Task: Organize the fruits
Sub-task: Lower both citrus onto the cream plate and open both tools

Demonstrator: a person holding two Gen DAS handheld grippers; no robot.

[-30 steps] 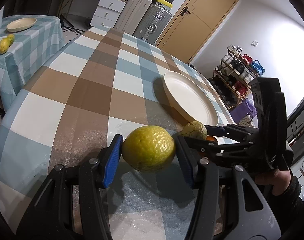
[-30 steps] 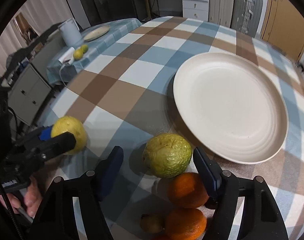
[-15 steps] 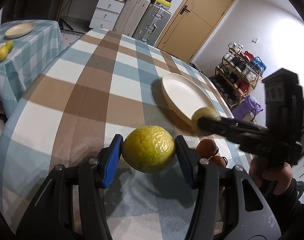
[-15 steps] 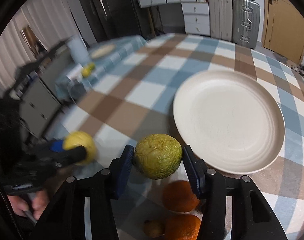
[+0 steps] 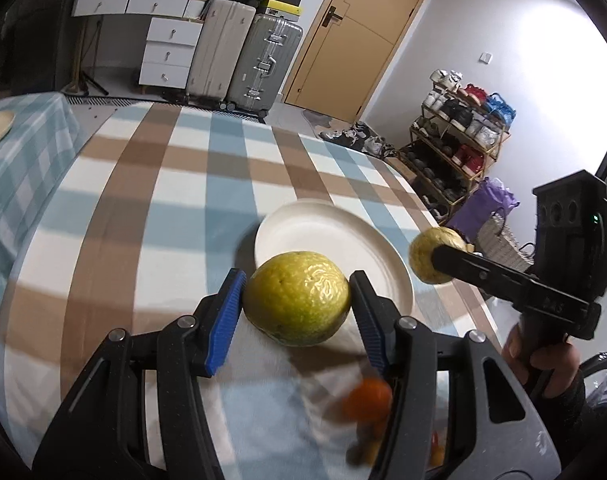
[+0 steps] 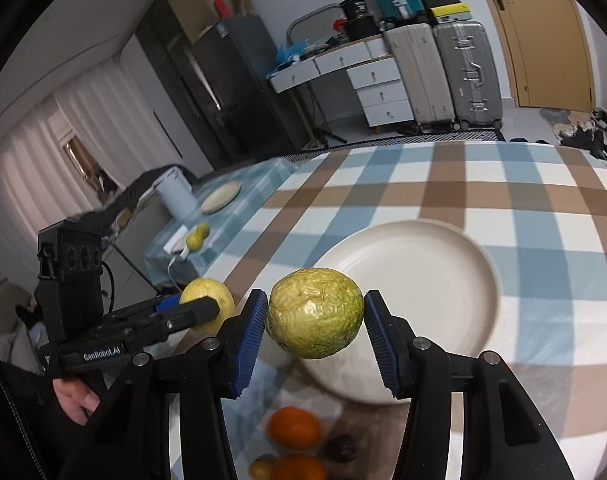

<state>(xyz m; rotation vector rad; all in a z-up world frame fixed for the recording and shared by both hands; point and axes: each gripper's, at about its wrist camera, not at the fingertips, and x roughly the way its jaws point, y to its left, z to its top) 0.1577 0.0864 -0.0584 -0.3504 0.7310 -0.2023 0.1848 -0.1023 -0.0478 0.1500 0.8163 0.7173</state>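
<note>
Both fruits lifted off table [image 5: 103,216]; fingers [image 5: 227,312] angled downward.

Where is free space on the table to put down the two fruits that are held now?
The white plate is bare all over. The checked tablecloth beyond and left of the plate is also free. It is crowded only at the near edge below the jaws, where the oranges and small fruits lie.

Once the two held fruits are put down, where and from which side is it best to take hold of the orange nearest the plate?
Probably across the orange's widest middle, coming from above with the jaws level on its left and right flanks. It is round, so the widest line gives the firmest seat. A dark small fruit sits close on its right and another orange just nearer the camera, so the left flank looks freest.
</note>
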